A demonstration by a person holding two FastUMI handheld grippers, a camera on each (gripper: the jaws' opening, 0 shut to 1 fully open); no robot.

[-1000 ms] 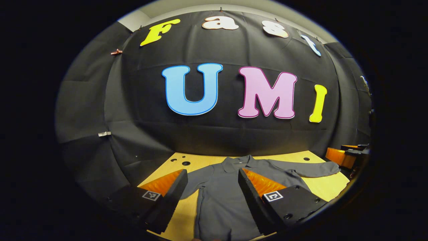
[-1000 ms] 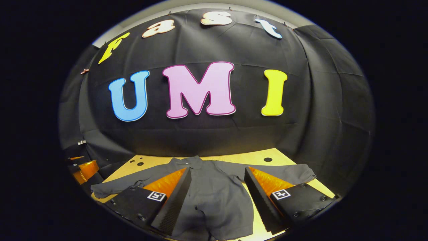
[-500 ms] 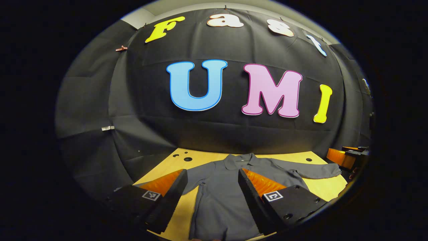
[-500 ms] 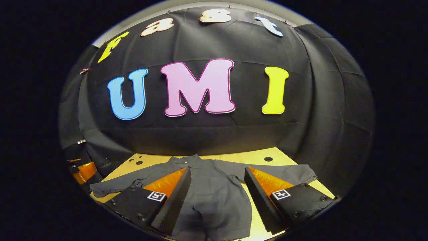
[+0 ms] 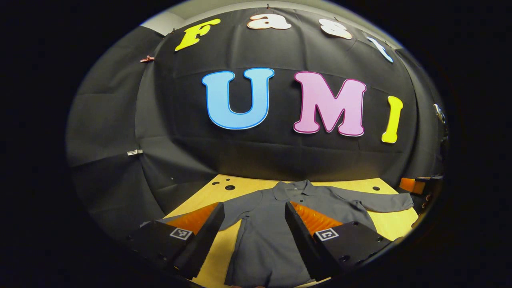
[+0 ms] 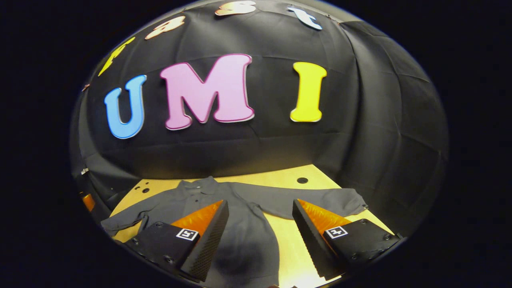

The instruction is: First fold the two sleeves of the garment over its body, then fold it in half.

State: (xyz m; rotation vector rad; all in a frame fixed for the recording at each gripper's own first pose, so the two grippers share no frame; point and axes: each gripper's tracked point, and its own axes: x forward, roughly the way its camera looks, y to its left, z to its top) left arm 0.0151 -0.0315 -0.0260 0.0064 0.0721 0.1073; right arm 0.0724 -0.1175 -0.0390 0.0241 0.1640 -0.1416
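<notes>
We're at the very start — garment (image 5: 276, 224) flat mid-bench, collar toward the back edge, sleeves out. Left gripper (image 5: 252, 236) and right gripper (image 6: 260, 236) gape, holding nothing — next we'd grab a cuff.

A dark grey garment (image 5: 276, 224) is seen on a light yellow-brown wooden table (image 5: 248, 186); the table is marked with small black holes.
</notes>
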